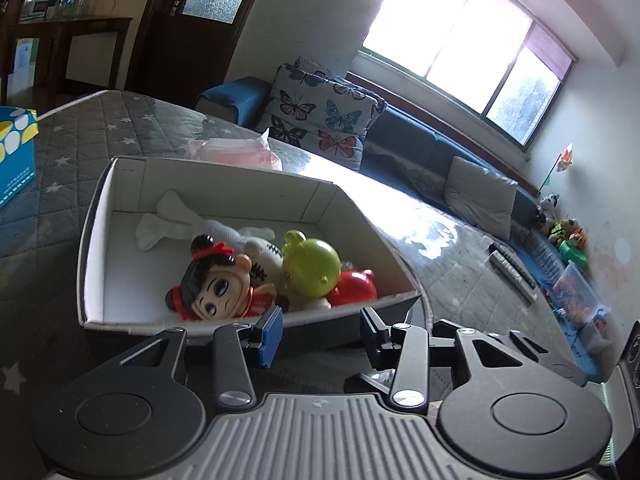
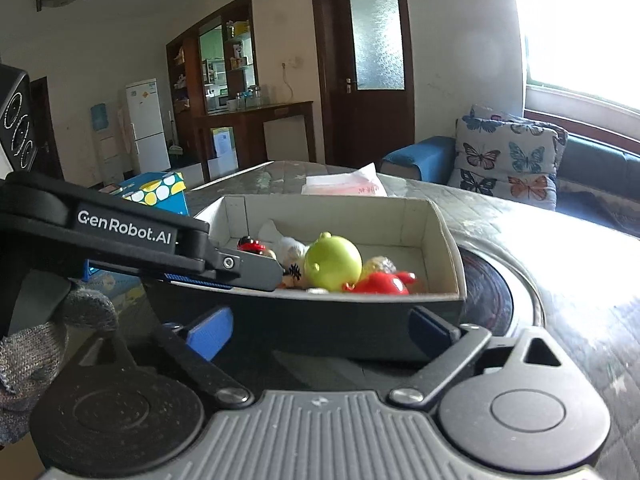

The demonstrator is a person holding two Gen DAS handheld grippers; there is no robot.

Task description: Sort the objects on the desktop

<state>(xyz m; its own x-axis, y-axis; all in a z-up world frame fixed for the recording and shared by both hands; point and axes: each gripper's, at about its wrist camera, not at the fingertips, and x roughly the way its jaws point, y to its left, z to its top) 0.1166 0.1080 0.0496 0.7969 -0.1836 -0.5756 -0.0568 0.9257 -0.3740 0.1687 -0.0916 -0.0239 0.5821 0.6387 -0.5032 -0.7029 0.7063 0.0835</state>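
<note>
The left gripper (image 1: pixel 320 336) has its blue-padded fingers spread apart with nothing between them, poised just outside the near wall of an open cardboard box (image 1: pixel 104 200). The right gripper (image 2: pixel 320 330) is likewise spread wide and empty, its fingers on either side of the box's dark outer wall (image 2: pixel 320 328); whether the pads touch that wall cannot be made out. In the right wrist view the left gripper's arm crosses in front of the box's left corner, hiding part of its contents, and a grey-gloved hand (image 2: pixel 36 352) is cut off at the left edge.

Inside the box, piled toward the near end, lie a doll with black hair and a red bow (image 1: pixel 216 280), a lime-green round toy (image 1: pixel 310 262), a red toy (image 1: pixel 354 286) partly buried under it, and a white plush figure (image 1: pixel 176 220) whose body is mostly hidden.

The box sits on a grey quilted table cover (image 1: pixel 100 128). Beyond it lies a pink plastic packet (image 1: pixel 240 154), half hidden by the far wall, and to the left a blue and yellow carton (image 1: pixel 16 152), cut off by the frame.
</note>
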